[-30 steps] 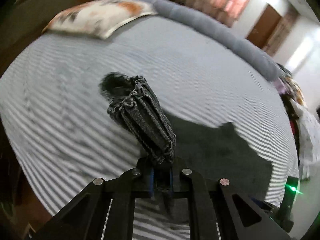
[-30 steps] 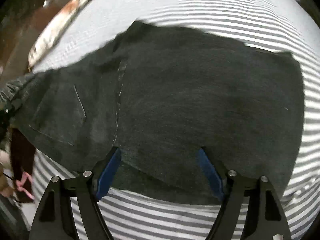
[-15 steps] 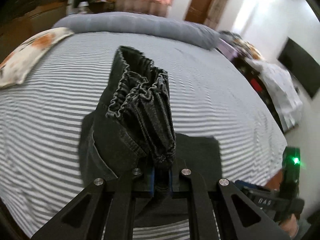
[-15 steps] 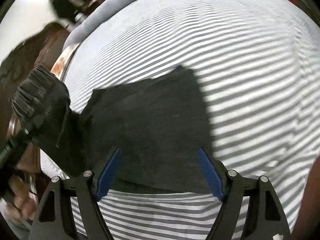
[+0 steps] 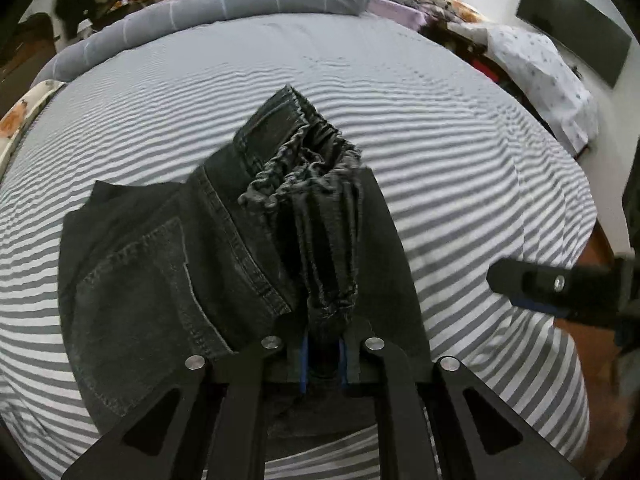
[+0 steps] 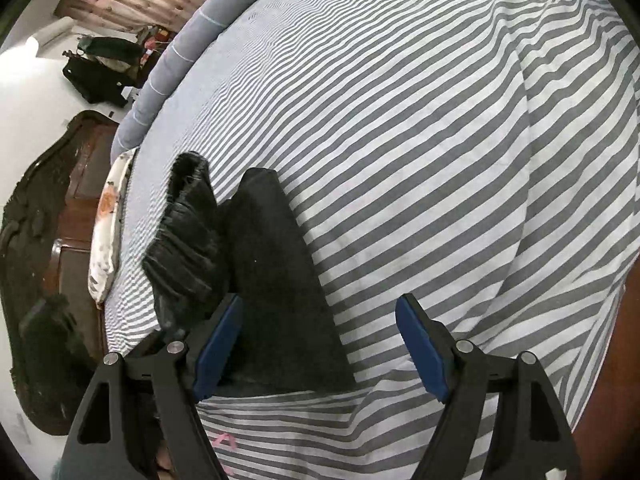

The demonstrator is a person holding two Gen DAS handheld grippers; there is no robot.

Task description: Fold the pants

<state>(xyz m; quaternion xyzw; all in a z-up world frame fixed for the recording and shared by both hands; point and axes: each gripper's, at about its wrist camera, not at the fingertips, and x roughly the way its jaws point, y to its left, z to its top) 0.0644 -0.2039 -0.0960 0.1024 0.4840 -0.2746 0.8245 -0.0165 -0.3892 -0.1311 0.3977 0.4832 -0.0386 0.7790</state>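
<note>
**Waistband swung across, pants now doubled on the bed**

Carried over since a second ago: gathered waistband, then off at 10 o'clock above open sheet, now hanging over the folded dark body of the pants (image 5: 168,280). Rolled round too, both views, with the grey bolster (image 5: 224,4) now along 12 o'clock in the left wrist view.

Left gripper (image 5: 322,360): jaws narrow, just starting to ease apart, blue pads pinching the bunched elastic waistband, which rises from them toward 12 o'clock. Back pocket and seam lying flat at 9 o'clock of the jaws, on the striped bed sheet (image 5: 460,152).

Right gripper (image 6: 320,344): jaws wide, nothing between the pads but sheet and the near edge of the pants. Dark folded cloth lying from the left finger up toward 11 o'clock; sheet alone under the right finger. Seen from the left wrist view at 3 o'clock, apart from the pants. Patterned pillow (image 6: 106,224) at 9 o'clock, at the bed's edge.
</note>
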